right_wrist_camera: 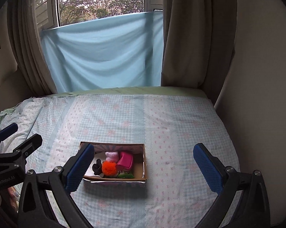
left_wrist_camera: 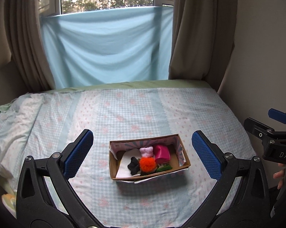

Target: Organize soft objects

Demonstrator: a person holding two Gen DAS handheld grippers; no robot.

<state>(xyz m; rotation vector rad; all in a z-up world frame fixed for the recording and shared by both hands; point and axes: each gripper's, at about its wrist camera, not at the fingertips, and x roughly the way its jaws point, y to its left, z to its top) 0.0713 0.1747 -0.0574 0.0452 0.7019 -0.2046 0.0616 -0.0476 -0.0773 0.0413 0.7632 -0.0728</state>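
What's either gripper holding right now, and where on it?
Nothing. Left gripper and right gripper are both open and empty. The soft toys, including the orange pom-pom, sit in the cardboard box on the bed.

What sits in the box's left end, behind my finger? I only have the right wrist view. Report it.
Observer: In the left wrist view, white paper lines that end of the box, and the black toy lies on the paper's right edge.
Operator: Give me the left gripper's state.
Observer: The left gripper is open and holds nothing. In its own view, the box lies between its two fingers.
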